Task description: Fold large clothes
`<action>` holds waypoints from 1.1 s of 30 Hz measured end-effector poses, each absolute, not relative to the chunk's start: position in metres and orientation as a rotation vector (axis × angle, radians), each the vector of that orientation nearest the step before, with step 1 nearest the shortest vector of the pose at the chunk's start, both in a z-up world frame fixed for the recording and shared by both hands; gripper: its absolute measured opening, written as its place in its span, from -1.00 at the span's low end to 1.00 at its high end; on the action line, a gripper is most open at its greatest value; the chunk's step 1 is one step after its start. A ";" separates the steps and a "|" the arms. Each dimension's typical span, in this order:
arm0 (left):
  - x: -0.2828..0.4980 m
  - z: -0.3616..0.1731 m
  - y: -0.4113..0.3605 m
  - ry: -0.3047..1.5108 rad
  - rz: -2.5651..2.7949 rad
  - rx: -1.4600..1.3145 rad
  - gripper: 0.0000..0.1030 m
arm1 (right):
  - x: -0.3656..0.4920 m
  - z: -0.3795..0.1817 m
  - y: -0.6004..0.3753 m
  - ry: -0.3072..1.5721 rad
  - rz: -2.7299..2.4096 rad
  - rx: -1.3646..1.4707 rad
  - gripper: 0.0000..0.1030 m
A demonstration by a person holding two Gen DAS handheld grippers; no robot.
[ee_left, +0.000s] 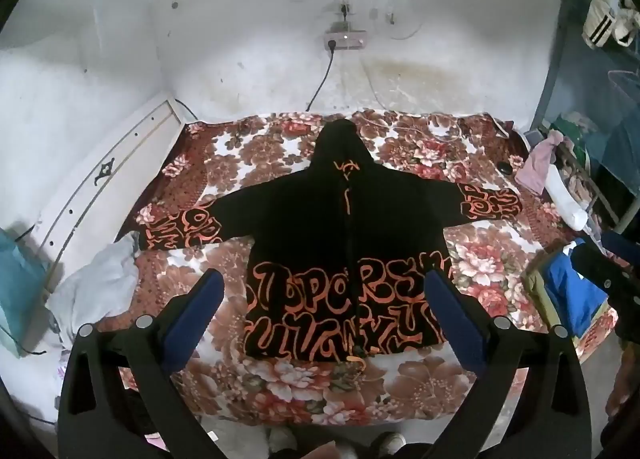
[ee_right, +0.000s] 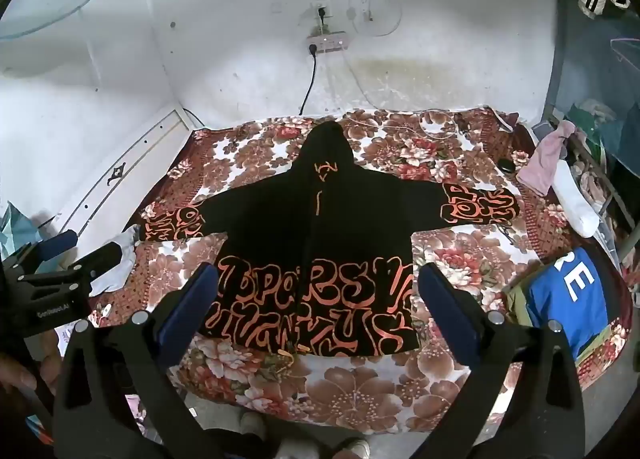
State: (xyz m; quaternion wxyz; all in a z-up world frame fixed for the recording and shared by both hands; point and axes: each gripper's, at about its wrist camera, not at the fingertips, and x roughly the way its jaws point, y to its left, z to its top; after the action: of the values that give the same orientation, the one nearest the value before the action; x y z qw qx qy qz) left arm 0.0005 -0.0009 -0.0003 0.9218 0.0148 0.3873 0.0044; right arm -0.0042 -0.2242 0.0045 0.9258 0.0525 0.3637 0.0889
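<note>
A black hooded jacket (ee_left: 340,231) with orange lettering lies flat on a floral bedspread (ee_left: 400,387), sleeves spread to both sides, hood pointing to the far wall. It shows the same way in the right wrist view (ee_right: 316,235). My left gripper (ee_left: 324,283) is open and empty, held above the jacket's near hem. My right gripper (ee_right: 316,279) is open and empty, also above the hem. The left gripper also shows at the left edge of the right wrist view (ee_right: 80,255). The right gripper shows at the right edge of the left wrist view (ee_left: 600,271).
A grey-white cloth (ee_left: 100,283) lies at the bed's left edge. A blue folded garment (ee_right: 568,299) sits at the right edge. Pink and white cloths (ee_right: 560,179) lie at the far right. A power strip with cable (ee_left: 346,39) hangs on the back wall. My shoes (ee_right: 256,423) stand at the near edge.
</note>
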 end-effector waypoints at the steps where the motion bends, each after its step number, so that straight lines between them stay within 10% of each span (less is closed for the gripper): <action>1: 0.000 0.000 -0.001 0.785 0.006 0.027 0.89 | -0.005 0.005 -0.224 0.743 0.182 0.109 0.91; 33: 0.004 0.006 -0.001 0.789 -0.009 0.024 0.89 | -0.006 0.011 -0.222 0.766 0.157 0.087 0.91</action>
State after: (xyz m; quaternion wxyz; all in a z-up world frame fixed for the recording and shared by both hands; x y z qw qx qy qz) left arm 0.0042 -0.0006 0.0060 0.9232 0.0115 0.3842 -0.0045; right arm -0.0062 -0.2221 0.0106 0.9236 0.0424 0.3732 0.0766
